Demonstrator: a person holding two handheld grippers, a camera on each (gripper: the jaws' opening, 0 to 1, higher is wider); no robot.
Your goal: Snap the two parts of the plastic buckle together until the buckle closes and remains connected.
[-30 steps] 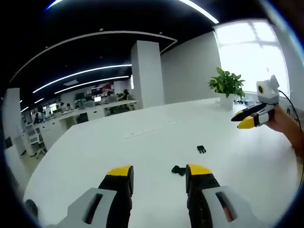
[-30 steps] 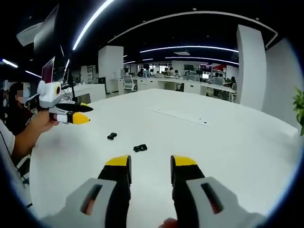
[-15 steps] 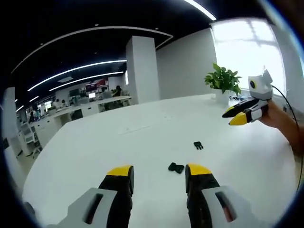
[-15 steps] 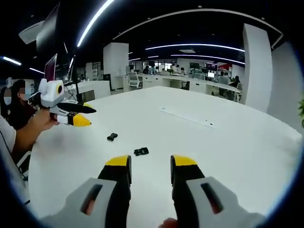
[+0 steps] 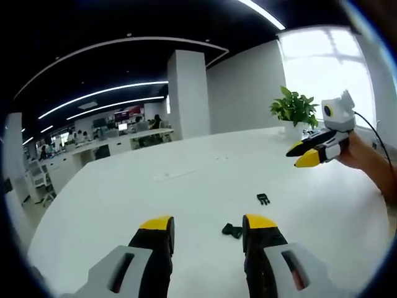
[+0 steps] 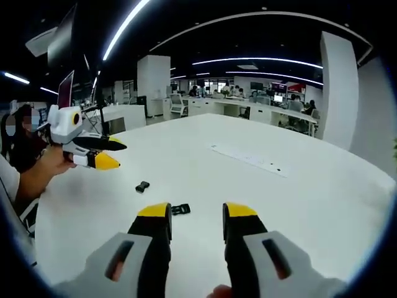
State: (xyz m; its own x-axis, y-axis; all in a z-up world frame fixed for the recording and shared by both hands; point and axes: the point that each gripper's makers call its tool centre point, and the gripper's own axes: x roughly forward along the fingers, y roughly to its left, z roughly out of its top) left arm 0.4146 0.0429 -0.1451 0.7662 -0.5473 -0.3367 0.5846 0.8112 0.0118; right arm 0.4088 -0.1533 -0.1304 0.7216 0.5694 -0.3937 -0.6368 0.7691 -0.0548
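fingers (image 5: 155, 231) apart — nothing held

broad white surface (image 5: 186, 198): smooth, faint sheen, softly reflecting the ceiling lights.
two small black plastic buckle parts (image 5: 232, 231) (image 5: 263, 198): dull, hard-looking.
left tongs (image 5: 206, 231): matt black jaws, yellow tips, pale grey plastic shells.
right tongs (image 6: 193, 218): same matt black, yellow and grey plastic.
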